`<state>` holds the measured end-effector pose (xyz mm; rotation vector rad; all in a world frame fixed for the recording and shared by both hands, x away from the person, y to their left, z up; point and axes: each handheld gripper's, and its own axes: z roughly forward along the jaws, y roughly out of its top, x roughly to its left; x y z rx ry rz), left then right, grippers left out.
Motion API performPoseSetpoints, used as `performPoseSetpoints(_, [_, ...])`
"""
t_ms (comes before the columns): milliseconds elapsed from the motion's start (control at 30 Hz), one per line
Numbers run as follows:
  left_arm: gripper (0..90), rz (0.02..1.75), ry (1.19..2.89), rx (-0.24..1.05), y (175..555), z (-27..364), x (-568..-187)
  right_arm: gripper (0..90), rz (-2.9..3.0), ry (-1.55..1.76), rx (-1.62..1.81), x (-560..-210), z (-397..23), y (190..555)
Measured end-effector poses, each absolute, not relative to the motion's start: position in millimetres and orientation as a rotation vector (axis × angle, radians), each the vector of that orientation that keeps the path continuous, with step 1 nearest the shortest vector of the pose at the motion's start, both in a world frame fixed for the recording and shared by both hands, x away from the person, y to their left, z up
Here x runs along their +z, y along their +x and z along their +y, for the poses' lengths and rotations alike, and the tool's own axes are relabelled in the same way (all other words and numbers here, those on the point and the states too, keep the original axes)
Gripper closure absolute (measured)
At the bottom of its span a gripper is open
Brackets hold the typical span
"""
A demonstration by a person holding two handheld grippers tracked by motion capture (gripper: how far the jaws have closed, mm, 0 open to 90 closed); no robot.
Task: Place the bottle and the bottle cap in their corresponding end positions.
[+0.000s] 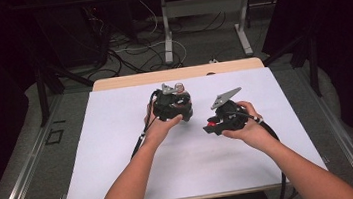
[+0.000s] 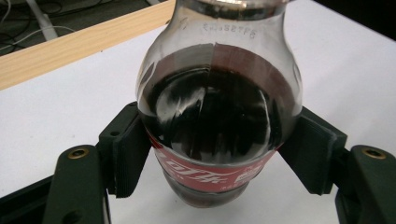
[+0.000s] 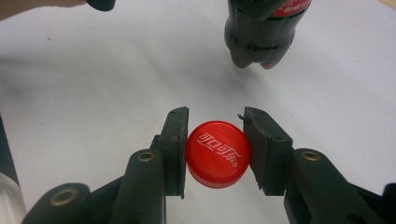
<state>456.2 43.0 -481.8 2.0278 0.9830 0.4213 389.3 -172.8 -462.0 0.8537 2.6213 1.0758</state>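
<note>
- Red cap (image 3: 218,154), lower centre of the right gripper view: my right gripper (image 3: 215,151) is pinching it across its rim, both pads pressing, printed top facing the camera, white table sheet (image 3: 93,84) behind it.
- Cola bottle (image 2: 217,121), centre of the left gripper view: my left gripper (image 2: 215,154) is clamping it at the red label band, dark drink filling the rounded shoulder, neck running off the top edge.
- Same bottle (image 3: 261,32), top centre of the right gripper view: its lobed base is showing; whether it is resting on the sheet or hanging just above it, I cannot tell.
- High view: I am holding the left gripper (image 1: 173,107) at mid-frame and the right gripper (image 1: 219,119) just to its right, near each other but apart.
- Step in hand, as I judge it: cap is off and bottle is open, so I am either setting the cap aside or bringing it back.
- Next move is calling for: keeping the bottle upright and steady; for recapping, centring the cap over the mouth and turning; for setting down, lowering before spreading the jaws.
</note>
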Motion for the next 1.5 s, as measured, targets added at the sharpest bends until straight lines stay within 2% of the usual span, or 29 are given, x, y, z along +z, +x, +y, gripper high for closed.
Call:
performPoseSetpoints(500, [29.9,0.963,2.067,0.437,457.3,31.6,-509.6,61.6,2.636,0.835,1.069,-467.8,-166.3,390.6])
performPoseSetpoints(900, [28.4,0.977,2.059,0.407,456.4,36.2,-511.4,61.5,2.647,0.835,1.08,-484.3,-155.2,390.2])
performPoseSetpoints(1067, [15.9,0.982,2.053,0.39,451.2,41.6,-506.9,61.5,2.666,0.813,1.105,-492.6,-147.7,387.8])
performPoseSetpoints(1133, [14.9,0.991,2.032,0.375,447.3,48.0,-502.8,61.5,2.675,0.821,1.115,-500.3,-142.1,384.8])
performPoseSetpoints(1333, [3.5,0.998,1.978,0.31,431.6,67.8,-498.2,61.4,2.726,0.789,1.085,-522.8,-127.9,379.4])
performPoseSetpoints(1500, [0.7,1.019,1.951,0.308,418.2,84.3,-493.9,61.4,2.735,0.741,1.085,-533.2,-118.7,378.9])
